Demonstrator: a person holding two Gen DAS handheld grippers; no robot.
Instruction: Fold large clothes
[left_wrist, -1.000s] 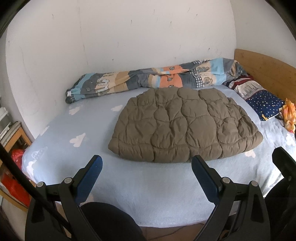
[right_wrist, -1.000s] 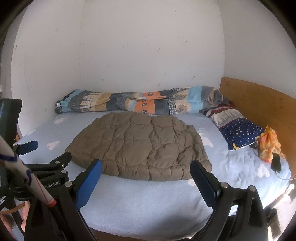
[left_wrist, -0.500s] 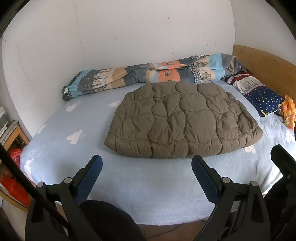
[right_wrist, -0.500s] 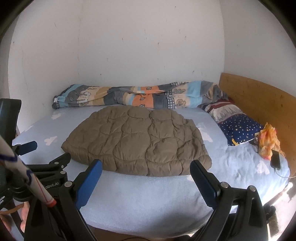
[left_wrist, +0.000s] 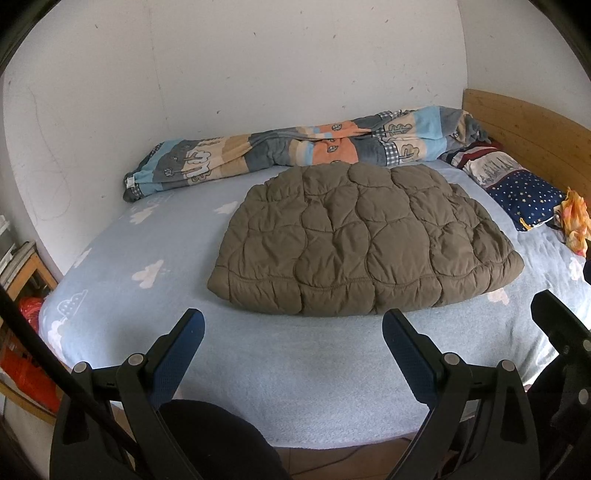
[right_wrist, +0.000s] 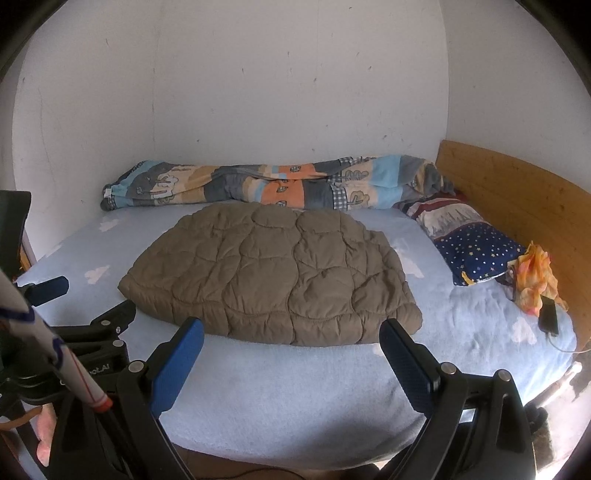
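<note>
So the brown quilted jacket (left_wrist: 365, 240) lies folded mid-bed at twelve o'clock, while the left gripper (left_wrist: 291, 354) and right gripper (right_wrist: 291, 354) hang back, jaws wide and empty, probably sizing up the result.

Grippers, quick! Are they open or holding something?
Left gripper: open, holding nothing.
Right gripper: open, holding nothing.

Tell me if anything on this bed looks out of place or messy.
Two small things. An orange cloth lies crumpled at the bed's edge by the starry pillow, with a phone beside it. The brown jacket lies flat; the patterned blanket is bunched along the wall.
</note>
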